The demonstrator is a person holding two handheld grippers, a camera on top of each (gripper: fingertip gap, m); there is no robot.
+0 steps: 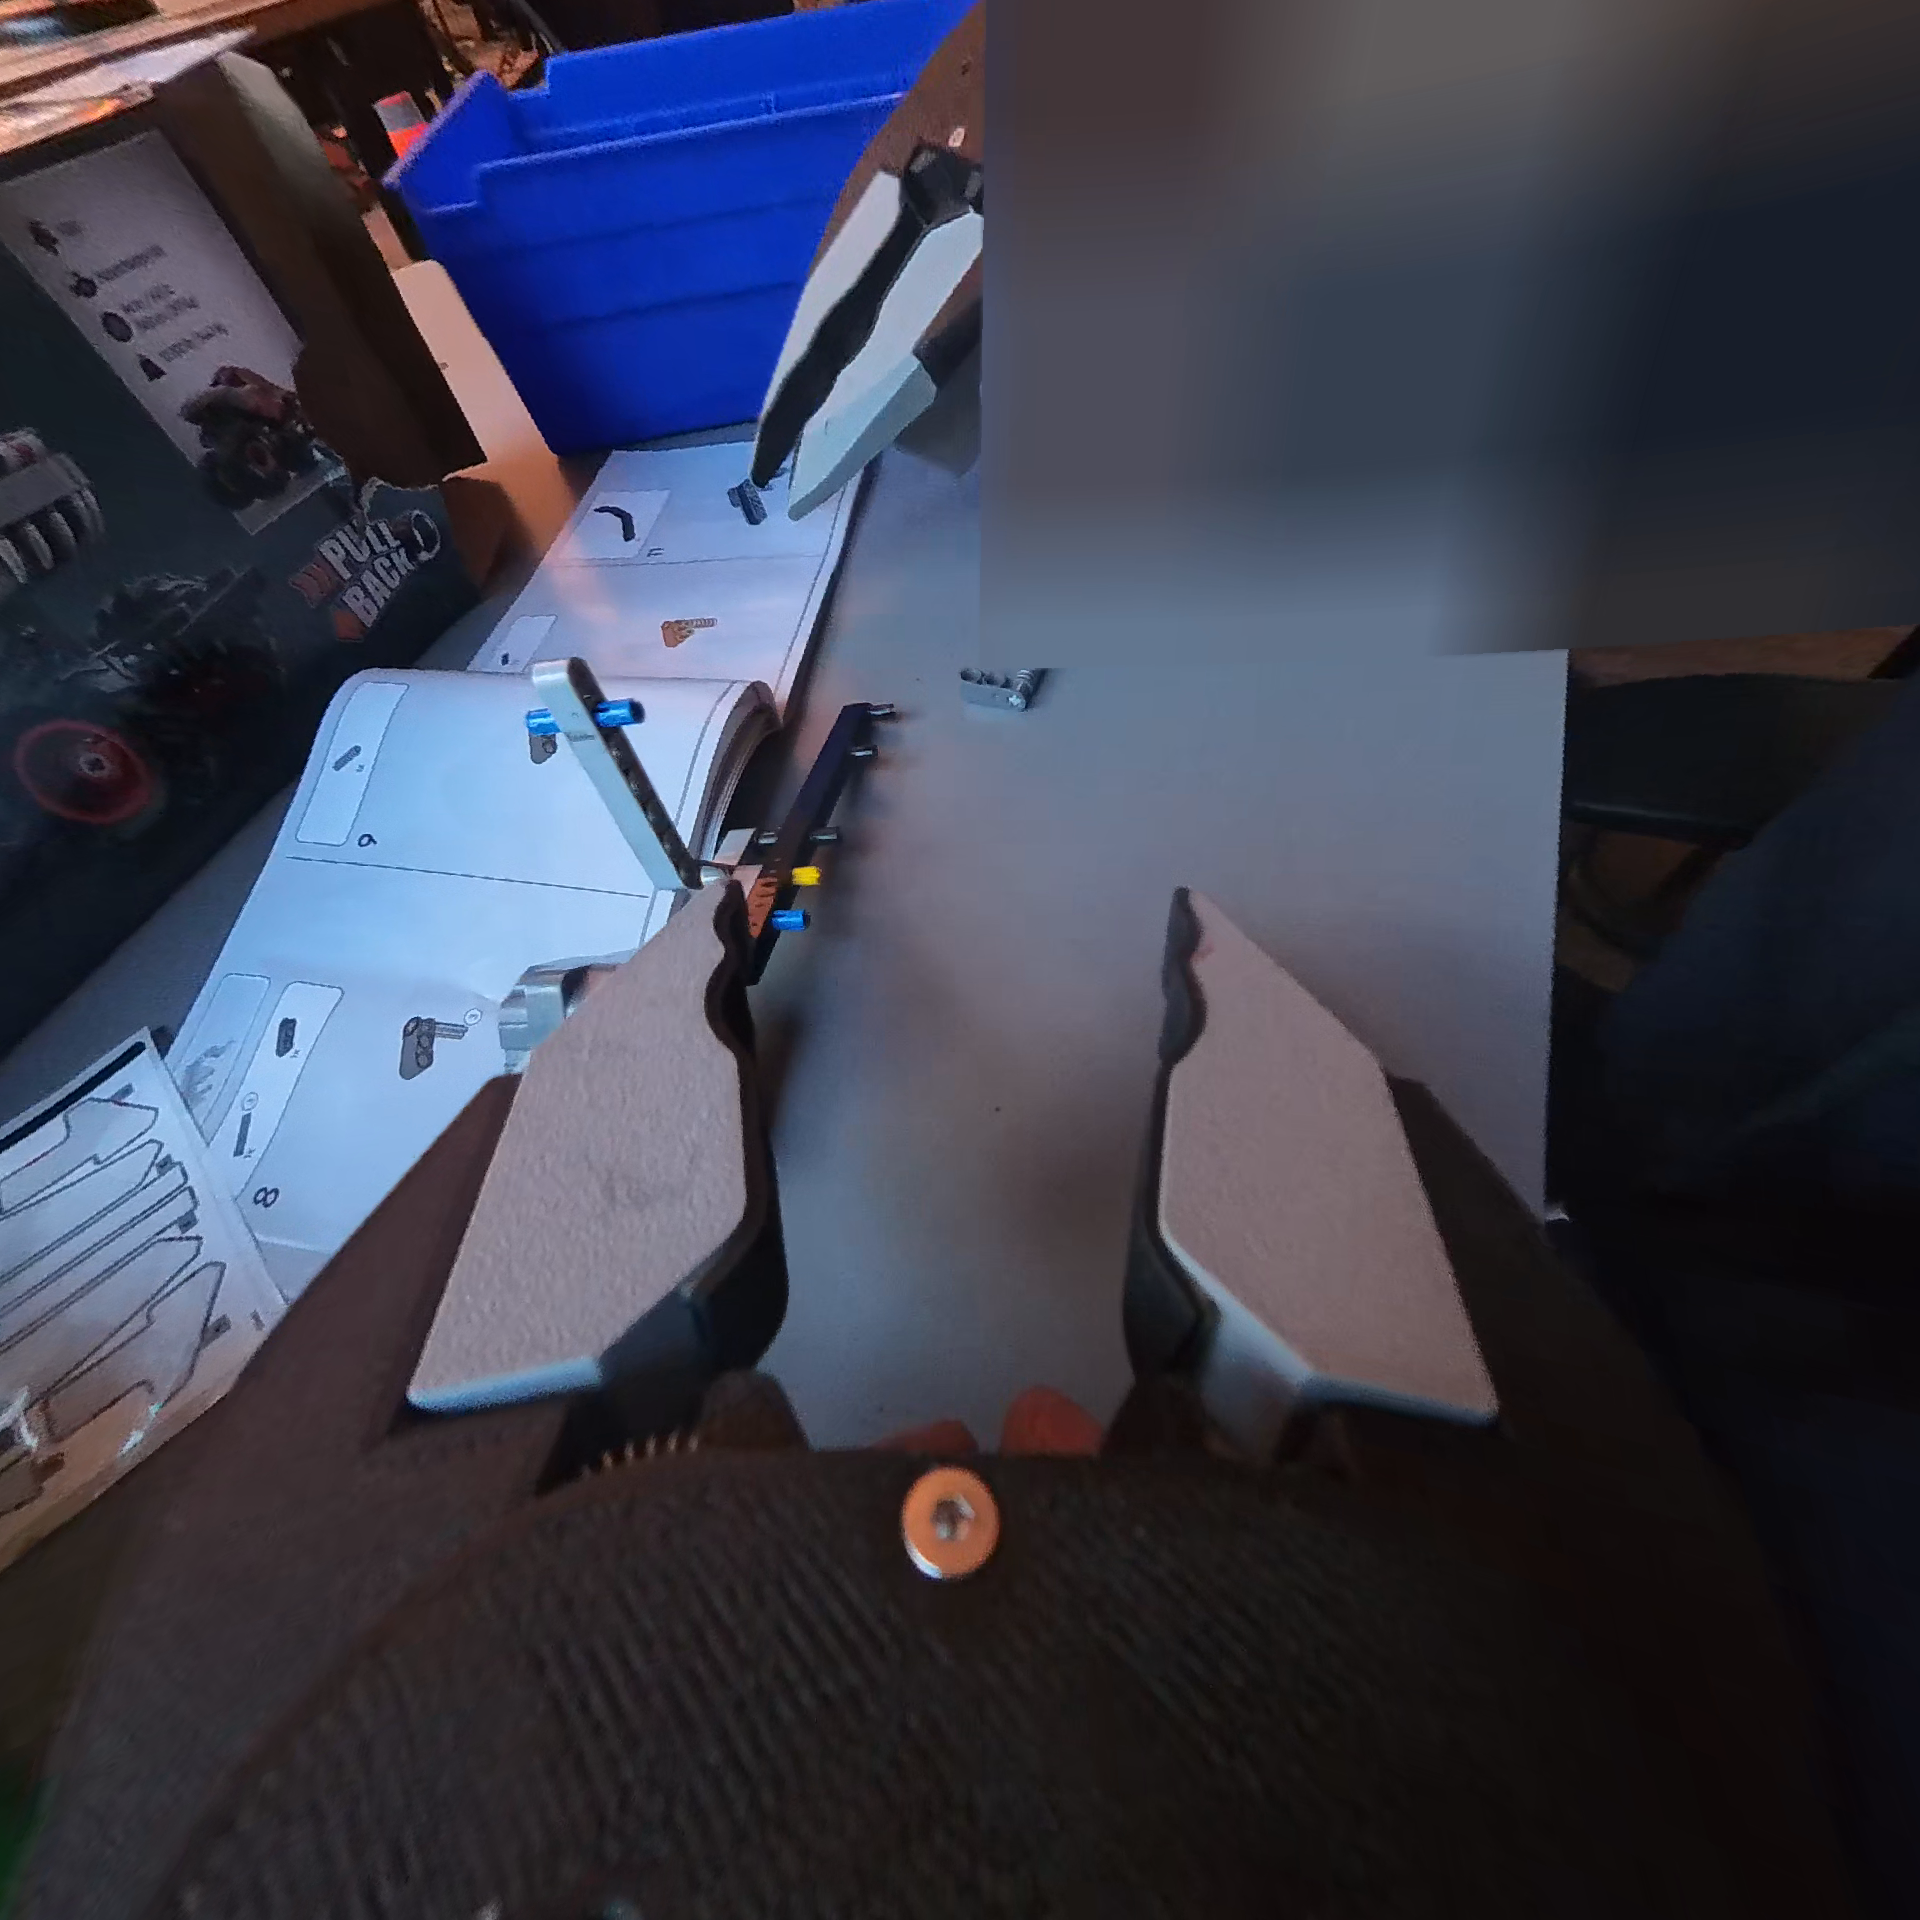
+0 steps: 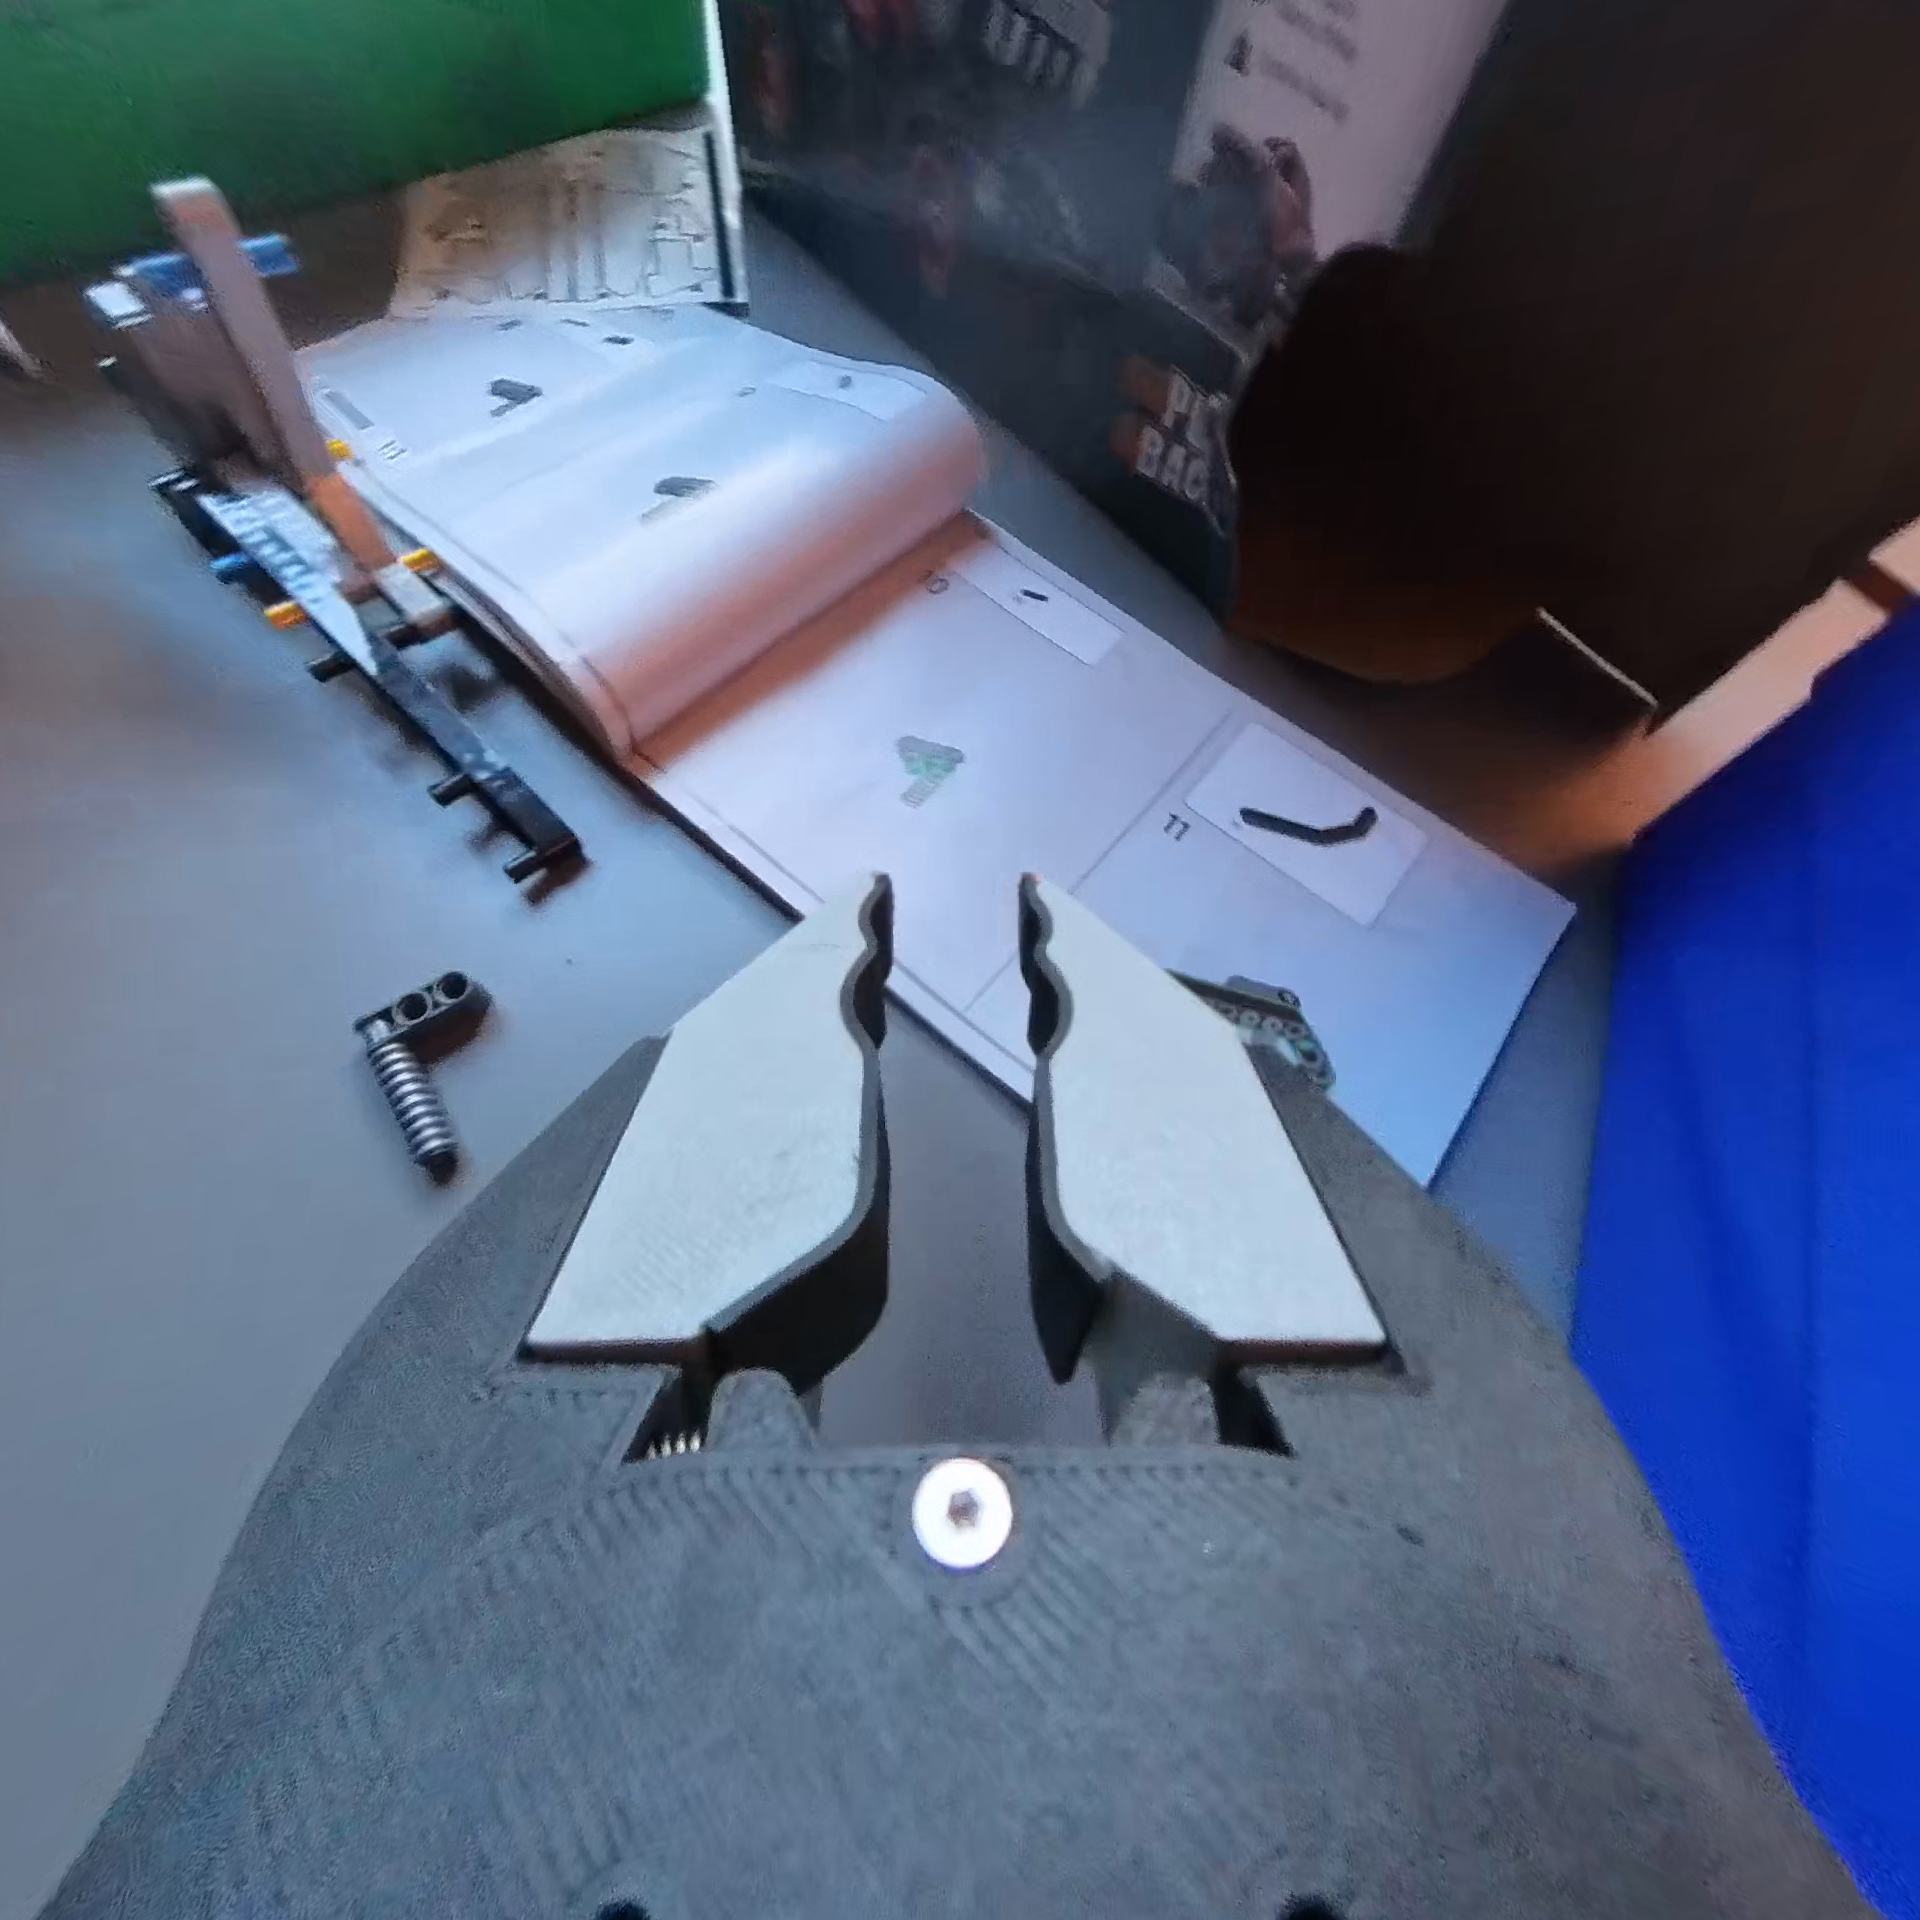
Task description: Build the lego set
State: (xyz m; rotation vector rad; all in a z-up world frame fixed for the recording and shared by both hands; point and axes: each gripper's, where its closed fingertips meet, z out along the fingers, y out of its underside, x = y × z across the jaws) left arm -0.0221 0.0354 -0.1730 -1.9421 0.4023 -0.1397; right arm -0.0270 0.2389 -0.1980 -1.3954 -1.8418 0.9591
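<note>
A long black beam (image 1: 821, 821) with black, yellow and blue pins lies on the grey table beside the open instruction booklet (image 1: 468, 894). A grey beam (image 1: 613, 758) with blue pins stands tilted up from its near end. My left gripper (image 1: 954, 925) is open and empty, and its left fingertip (image 1: 727, 935) is right at the black beam's near end. My right gripper (image 2: 954, 894) hovers over the booklet's edge (image 2: 1039, 748) with a narrow gap between its fingers and nothing in it. A small black piece with a spring (image 2: 421, 1070) lies to its left. The beam assembly (image 2: 416, 675) is farther off.
A blue bin (image 1: 644, 229) stands behind the booklet, close on the right in the right wrist view (image 2: 1766, 1143). The set's box (image 1: 156, 468) stands at the left. A small grey piece (image 2: 1278, 1029) lies on the booklet's corner. A sheet of outline drawings (image 1: 94, 1247) lies nearby. The gap from one gripper's tips to the other's is roughly 20 cm.
</note>
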